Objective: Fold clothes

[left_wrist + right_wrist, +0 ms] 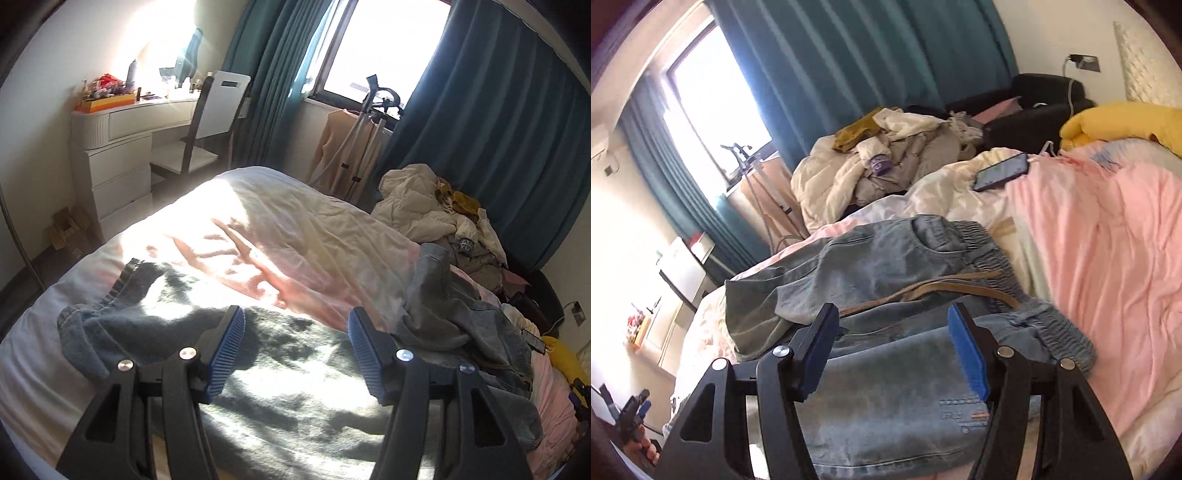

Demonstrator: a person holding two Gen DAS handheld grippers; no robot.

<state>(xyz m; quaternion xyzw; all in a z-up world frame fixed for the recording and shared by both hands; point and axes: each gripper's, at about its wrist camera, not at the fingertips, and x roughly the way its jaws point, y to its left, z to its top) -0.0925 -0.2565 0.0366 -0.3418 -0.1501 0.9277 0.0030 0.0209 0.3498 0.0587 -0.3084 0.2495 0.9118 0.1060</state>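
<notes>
The jeans (pixel 886 280) lie rumpled on the bed (pixel 1108 229), legs toward the left. Both the left hand-held gripper (pixel 295 350) and the right hand-held gripper (pixel 894 350) hover spread, empty. Best pinch waistband and hem, then pull flat before folding.

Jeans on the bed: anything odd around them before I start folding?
The jeans are rumpled, the waistband end bunched over itself, with a tan drawstring trailing loose across it. A phone lies on the bedding beyond them. Both grippers, left and right, are open.
</notes>
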